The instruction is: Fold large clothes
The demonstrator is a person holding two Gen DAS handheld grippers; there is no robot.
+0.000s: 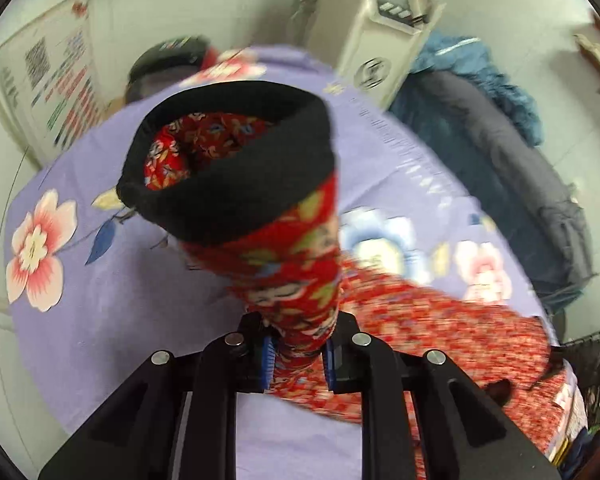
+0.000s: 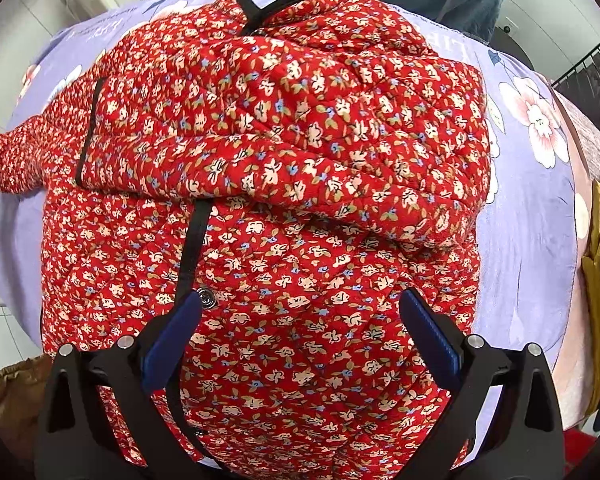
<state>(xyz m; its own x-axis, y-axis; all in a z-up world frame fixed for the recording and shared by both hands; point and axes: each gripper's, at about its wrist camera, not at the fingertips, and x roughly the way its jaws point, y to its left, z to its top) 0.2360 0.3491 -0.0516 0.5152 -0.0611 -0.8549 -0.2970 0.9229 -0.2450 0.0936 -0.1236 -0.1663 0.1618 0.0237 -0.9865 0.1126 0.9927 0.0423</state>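
A red quilted jacket (image 2: 300, 208) with small flowers and black trim lies spread on a lilac flowered bedsheet (image 2: 532, 240). One sleeve is folded across its chest. My left gripper (image 1: 298, 360) is shut on the jacket's other sleeve (image 1: 296, 272), just behind its black cuff (image 1: 228, 176); the sleeve stands up in front of the camera, lifted off the sheet. The rest of the jacket (image 1: 440, 340) trails blurred to the right. My right gripper (image 2: 300, 332) hovers open over the jacket's front near a metal snap (image 2: 206, 298), nothing between its blue pads.
A white appliance (image 1: 380, 28) stands behind the bed. Dark blue bedding (image 1: 480, 128) is heaped at the far right. A brown garment (image 2: 8, 388) lies at the left edge and yellow cloth (image 2: 596, 264) at the right. A poster (image 1: 56, 92) hangs on the wall.
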